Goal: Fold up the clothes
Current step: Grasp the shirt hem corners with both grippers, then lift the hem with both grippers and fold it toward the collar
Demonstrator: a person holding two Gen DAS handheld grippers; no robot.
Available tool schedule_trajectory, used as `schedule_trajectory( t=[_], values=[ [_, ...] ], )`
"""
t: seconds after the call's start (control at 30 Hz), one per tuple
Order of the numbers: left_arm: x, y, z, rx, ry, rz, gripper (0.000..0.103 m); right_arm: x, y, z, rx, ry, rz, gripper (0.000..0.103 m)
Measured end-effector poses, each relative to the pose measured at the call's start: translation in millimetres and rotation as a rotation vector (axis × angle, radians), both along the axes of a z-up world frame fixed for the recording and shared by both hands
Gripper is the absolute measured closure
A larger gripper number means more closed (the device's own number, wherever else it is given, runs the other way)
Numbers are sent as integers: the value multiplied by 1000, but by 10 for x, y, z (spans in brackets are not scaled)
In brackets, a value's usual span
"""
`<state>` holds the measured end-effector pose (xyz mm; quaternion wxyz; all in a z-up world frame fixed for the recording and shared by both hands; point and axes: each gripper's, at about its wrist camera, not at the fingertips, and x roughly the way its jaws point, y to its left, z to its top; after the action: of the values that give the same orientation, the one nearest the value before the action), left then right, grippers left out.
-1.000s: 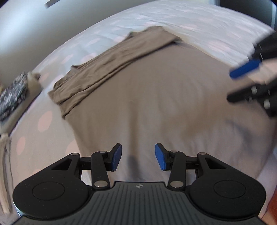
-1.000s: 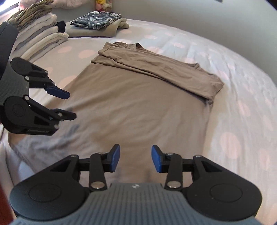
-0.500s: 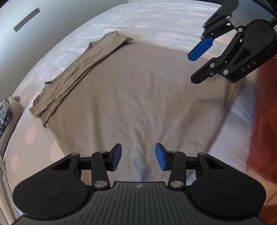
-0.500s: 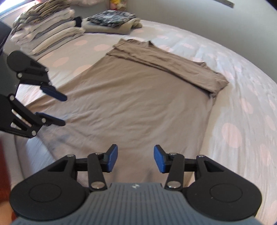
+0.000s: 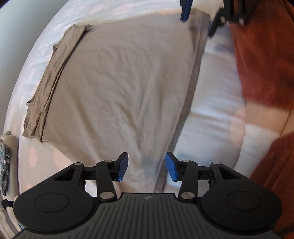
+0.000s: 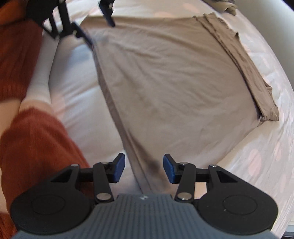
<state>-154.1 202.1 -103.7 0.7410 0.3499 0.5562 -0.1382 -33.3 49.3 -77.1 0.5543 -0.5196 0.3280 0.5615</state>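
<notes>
A taupe shirt [image 5: 119, 82] lies flat on the bed, with its far side folded over into a narrow band [image 5: 53, 82]. My left gripper [image 5: 147, 168] points down over one near corner of the hem. Its jaws are opening; the hem edge shows below the gap and the pads do not press on it. In the right wrist view the same shirt [image 6: 174, 73] spreads ahead, and my right gripper [image 6: 144, 168] stands open above the hem's other corner. Each gripper shows in the other's view, the right [image 5: 200, 16] and the left [image 6: 97, 29].
The bed cover [image 5: 211, 110] is white with pale pink dots. A person in rust-coloured clothing [image 5: 266, 55] stands at the bed's near side, along the hem. Folded clothes [image 5: 4, 161] lie beyond the shirt's end, and some show at the top edge [image 6: 226, 5].
Both grippers have rolled and shifted toward the shirt's near hem. The hem edge now runs under each pair of fingers, and the rust clothing has come into view.
</notes>
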Motion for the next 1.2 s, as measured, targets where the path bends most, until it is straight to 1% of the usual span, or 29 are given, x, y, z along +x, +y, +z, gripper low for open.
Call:
schedule_trajectory(
  t=[0.07, 0.17, 0.27, 0.33, 0.43, 0.53, 0.57, 0.6, 0.63, 0.67, 0.7, 0.73, 0.77, 0.8, 0.87, 0.9, 0.97, 1.07, 1.2],
  values=[
    [-19, 27, -67, 26, 32, -6, 60, 79, -12, -11, -16, 25, -18, 53],
    [-67, 68, -196, 80, 74, -21, 60, 118, -9, -105, -60, -10, -7, 53],
    [-111, 144, -294, 102, 101, -6, 60, 174, 29, -205, -91, 35, -15, 53],
    [-137, 221, -355, 112, 104, 14, 59, 212, 40, -284, -113, 63, -42, 53],
    [-156, 334, -368, 89, 81, 44, 56, 263, 50, -378, -123, 90, -76, 51],
    [-152, 356, -382, 91, 78, 44, 55, 256, 35, -395, -115, 80, -77, 52],
    [-151, 357, -390, 92, 81, 42, 57, 243, 27, -392, -111, 68, -75, 55],
    [-150, 360, -396, 91, 83, 40, 63, 230, 19, -388, -107, 56, -73, 60],
    [-139, 383, -392, 81, 90, 49, 66, 215, 7, -382, -101, 42, -72, 62],
    [-131, 407, -387, 75, 91, 58, 72, 201, -5, -375, -95, 28, -71, 69],
    [-122, 432, -384, 73, 88, 70, 78, 184, -19, -367, -87, 8, -70, 79],
    [-107, 442, -387, 76, 82, 83, 82, 167, -33, -359, -80, -12, -68, 87],
    [-101, 456, -375, 79, 73, 92, 88, 141, -48, -354, -72, -36, -62, 97],
    [-96, 470, -363, 82, 65, 101, 94, 114, -65, -337, -62, -53, -56, 98],
    [-87, 509, -312, 77, 40, 124, 98, 61, -107, -284, -30, -92, -45, 99],
    [-83, 534, -274, 69, 25, 137, 99, 48, -129, -242, -10, -109, -45, 99],
    [-66, 587, -166, 25, -13, 185, 100, 38, -175, -133, 37, -142, -54, 99],
    [-15, 729, 81, -43, -68, 266, 100, 32, -219, 50, 110, -198, -78, 100],
    [80, 878, 470, -124, -140, 339, 100, 262, -188, 349, 208, -271, -135, 100]
  ],
)
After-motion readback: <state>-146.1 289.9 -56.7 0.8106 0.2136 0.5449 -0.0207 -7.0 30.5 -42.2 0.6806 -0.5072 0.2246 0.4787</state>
